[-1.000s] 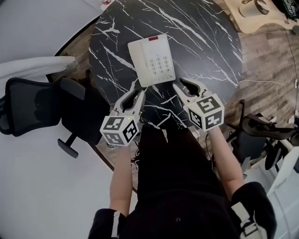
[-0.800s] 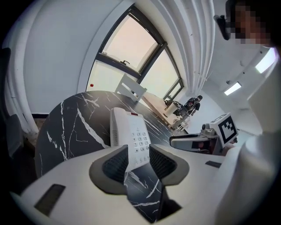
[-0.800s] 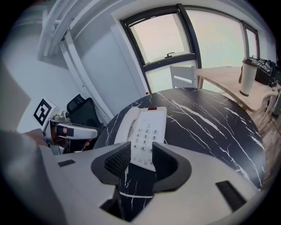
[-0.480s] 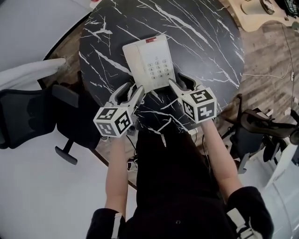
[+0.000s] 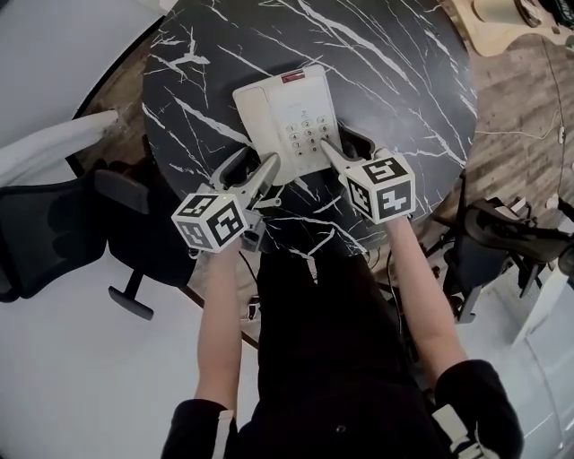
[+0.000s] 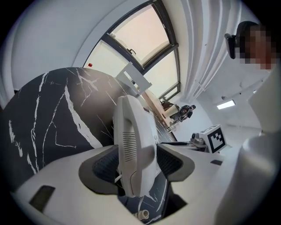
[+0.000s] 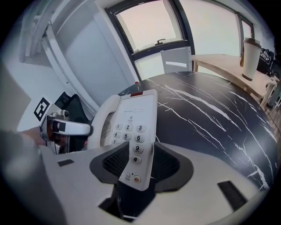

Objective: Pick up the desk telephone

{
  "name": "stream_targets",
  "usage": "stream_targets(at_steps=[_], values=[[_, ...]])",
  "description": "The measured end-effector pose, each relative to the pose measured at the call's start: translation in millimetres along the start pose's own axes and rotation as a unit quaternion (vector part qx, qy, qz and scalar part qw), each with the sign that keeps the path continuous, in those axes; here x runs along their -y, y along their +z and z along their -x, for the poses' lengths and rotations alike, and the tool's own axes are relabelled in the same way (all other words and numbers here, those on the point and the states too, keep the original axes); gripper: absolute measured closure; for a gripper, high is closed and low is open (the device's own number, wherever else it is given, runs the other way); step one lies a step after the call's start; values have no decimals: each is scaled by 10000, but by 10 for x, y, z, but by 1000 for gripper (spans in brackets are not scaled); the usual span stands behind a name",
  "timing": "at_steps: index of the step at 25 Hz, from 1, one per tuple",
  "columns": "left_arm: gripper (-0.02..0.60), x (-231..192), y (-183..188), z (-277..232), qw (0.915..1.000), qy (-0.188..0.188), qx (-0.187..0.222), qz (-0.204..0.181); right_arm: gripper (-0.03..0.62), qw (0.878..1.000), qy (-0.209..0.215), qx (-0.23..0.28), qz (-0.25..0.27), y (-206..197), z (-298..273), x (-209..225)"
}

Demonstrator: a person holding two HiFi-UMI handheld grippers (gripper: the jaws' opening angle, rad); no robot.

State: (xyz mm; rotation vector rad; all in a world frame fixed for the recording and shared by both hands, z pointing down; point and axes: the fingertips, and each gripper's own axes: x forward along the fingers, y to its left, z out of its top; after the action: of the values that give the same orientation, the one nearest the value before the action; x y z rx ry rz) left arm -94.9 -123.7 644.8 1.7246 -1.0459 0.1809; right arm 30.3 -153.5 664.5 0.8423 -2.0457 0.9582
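A white desk telephone point(image 5: 285, 121) lies on the round black marble table point(image 5: 395, 81), handset on its left, keypad on its right. My left gripper point(image 5: 253, 163) straddles the phone's near left corner. In the left gripper view the handset edge point(image 6: 134, 145) stands between the pads, and the left gripper point(image 6: 137, 163) has just been opening. My right gripper point(image 5: 343, 142) straddles the near right corner. The keypad corner point(image 7: 138, 154) sits between the jaws of the right gripper point(image 7: 139, 165), which have also just been opening. Neither pair of pads visibly presses on the phone.
A black office chair point(image 5: 54, 224) stands left of the table, by a white rail point(image 5: 54, 143). A wooden desk point(image 5: 516, 22) with a tall cup point(image 7: 251, 52) lies beyond the table on the right. Dark equipment point(image 5: 502, 238) sits at the right, near the table's front edge.
Both grippers have moved forward and down from short of the phone to its near corners, one on each side. Their jaws stand wider than before.
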Motion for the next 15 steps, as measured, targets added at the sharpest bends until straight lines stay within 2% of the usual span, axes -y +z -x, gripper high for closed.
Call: stream_targets(at_steps=[7,15], values=[[293,-33,25,-83,9992,-385,-108,92,422,10000,0,-44,-86,15,-94,31],[270,-37,32,-149,9958,-852,-311,142,412,9996,237,-161,26,39,-120,27]])
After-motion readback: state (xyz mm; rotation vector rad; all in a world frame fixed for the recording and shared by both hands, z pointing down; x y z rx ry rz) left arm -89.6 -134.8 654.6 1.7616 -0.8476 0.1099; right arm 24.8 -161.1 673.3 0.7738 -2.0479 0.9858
